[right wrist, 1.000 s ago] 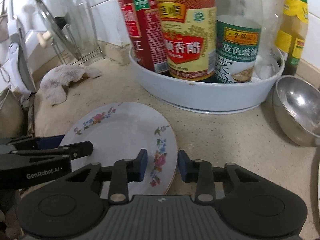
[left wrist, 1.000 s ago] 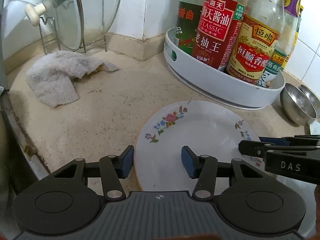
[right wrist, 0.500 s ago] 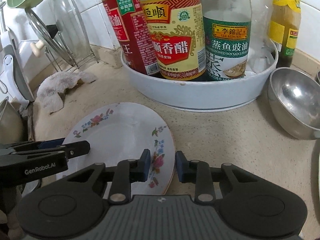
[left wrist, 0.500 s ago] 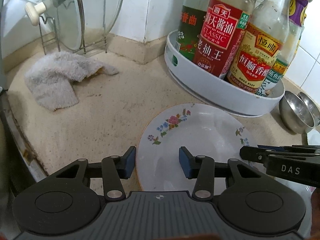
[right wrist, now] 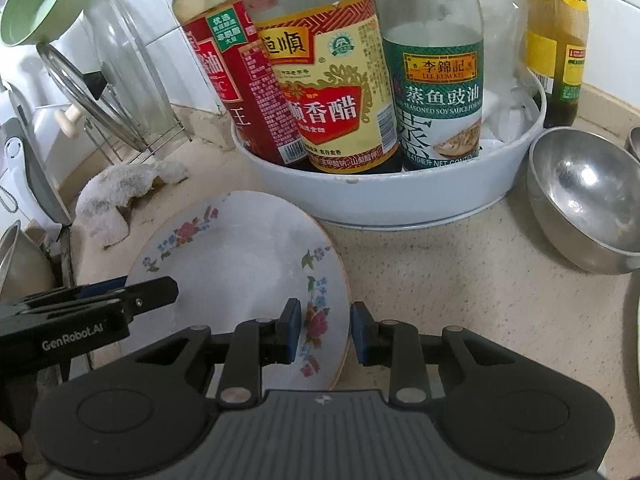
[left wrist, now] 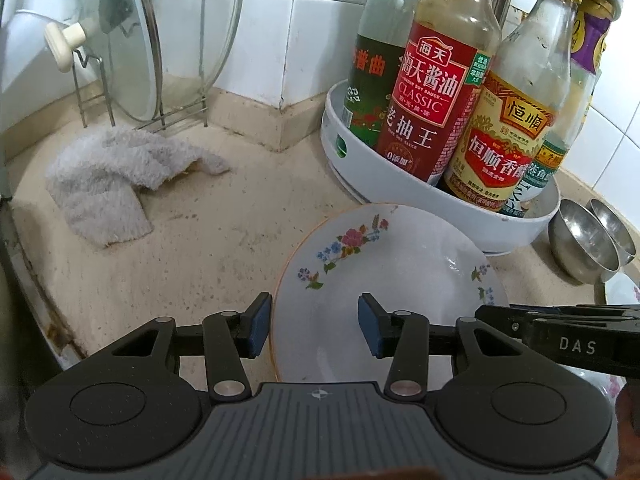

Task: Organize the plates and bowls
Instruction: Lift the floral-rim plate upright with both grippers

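A white plate with flower prints (left wrist: 380, 280) (right wrist: 240, 260) is held between both grippers, in front of the bottle tray. Its far edge is raised and overlaps the tray's base. My left gripper (left wrist: 314, 330) straddles the plate's left rim, one pad outside the rim and one over the plate's inside, and is shut on it. It also shows side-on in the right wrist view (right wrist: 160, 292). My right gripper (right wrist: 324, 330) is shut on the plate's right rim, and its tip (left wrist: 500, 316) shows in the left wrist view. Two nested steel bowls (left wrist: 584, 244) (right wrist: 588, 196) stand to the right.
A white round tray (left wrist: 400, 176) (right wrist: 400, 200) packed with sauce bottles stands just behind the plate. A grey towel (left wrist: 104, 184) lies at the left, below a wire rack with glass lids (left wrist: 132, 40). Another flowered plate's edge (left wrist: 620, 292) shows at the far right.
The plate has come up off the counter and tilted; its far edge now overlaps the tray. Both pairs of jaws have narrowed slightly onto its rims.
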### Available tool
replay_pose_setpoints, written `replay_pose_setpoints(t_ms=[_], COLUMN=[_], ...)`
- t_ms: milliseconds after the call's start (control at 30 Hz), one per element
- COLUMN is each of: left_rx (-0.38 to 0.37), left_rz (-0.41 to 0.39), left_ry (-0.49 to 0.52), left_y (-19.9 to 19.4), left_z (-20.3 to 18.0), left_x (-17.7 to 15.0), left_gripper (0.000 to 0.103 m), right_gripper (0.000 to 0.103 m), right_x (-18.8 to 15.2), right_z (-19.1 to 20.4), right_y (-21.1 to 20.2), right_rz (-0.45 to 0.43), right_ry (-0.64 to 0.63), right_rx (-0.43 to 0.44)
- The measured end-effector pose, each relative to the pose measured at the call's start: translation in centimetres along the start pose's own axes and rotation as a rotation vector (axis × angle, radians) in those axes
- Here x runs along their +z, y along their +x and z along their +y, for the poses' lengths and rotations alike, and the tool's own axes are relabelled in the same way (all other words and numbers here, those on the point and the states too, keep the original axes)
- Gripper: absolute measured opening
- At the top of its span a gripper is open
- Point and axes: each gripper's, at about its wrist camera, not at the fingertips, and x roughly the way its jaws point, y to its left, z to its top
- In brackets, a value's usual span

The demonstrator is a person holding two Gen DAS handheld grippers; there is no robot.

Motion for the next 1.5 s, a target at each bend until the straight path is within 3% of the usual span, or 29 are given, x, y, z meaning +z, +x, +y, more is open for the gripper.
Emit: replay_pose_setpoints(t_ms=[500,600,800,867,1000,1033,1067,1100,1233,1367,1500], left_rx=[-0.022,-0.043,-0.01,-0.005,-0.006,-0.008,-0.018,-0.047,-0.015,-0.032,-0.029], left_rz=[0.043,0.043,0.028,0.026,0.017,0.015,0.011,0.006,0.009,0.018,0.004], left_ry=[-0.013,-0.016,0.062,0.082,0.103,0.102,0.103,0.106,0.088,0.043,0.048], left_y=[1.4,1.3,0.7,0.9,1.1,1.1,1.1,0.9,1.1,0.9,0.1], left_z=[0.6,0.8,0.7,0.6,0.1,0.1,0.0,-0.1,-0.4,0.2,0.2], left_x=[-0.8,-0.9,-2.1,-2.3,-2.6,-2.6,-2.6,-2.5,-2.3,-2.0,-1.9], left_gripper=[0.054,0.058,0.074,0.085,0.09,0.088,0.077,0.073,0.07,0.066,0.066], right_gripper=[0.027,0.028,0.028,0.028,0.028,0.028,0.03,0.03,0.028,0.023,0.022], right_x=[0.1,0.0,-0.9,-1.1,-1.2,-1.2,-1.2,-1.2,-1.5,-1.3,-1.4], right_z=[0.1,0.2,-1.4,-1.6,-1.0,-0.9,-0.6,0.0,1.2,0.2,0.5], right_y=[0.9,0.9,-0.2,-0.4,-0.2,-0.1,0.0,0.1,0.3,0.0,-0.7], right_rz=[0.01,0.011,0.013,0.009,-0.006,-0.01,-0.009,-0.012,-0.028,-0.02,-0.04], right_ry=[0.01,-0.009,0.028,0.023,0.021,0.031,0.024,-0.009,-0.06,0.026,0.03], right_rx=[-0.012,-0.014,0.03,0.044,0.058,0.05,0.041,0.021,-0.032,-0.008,-0.01])
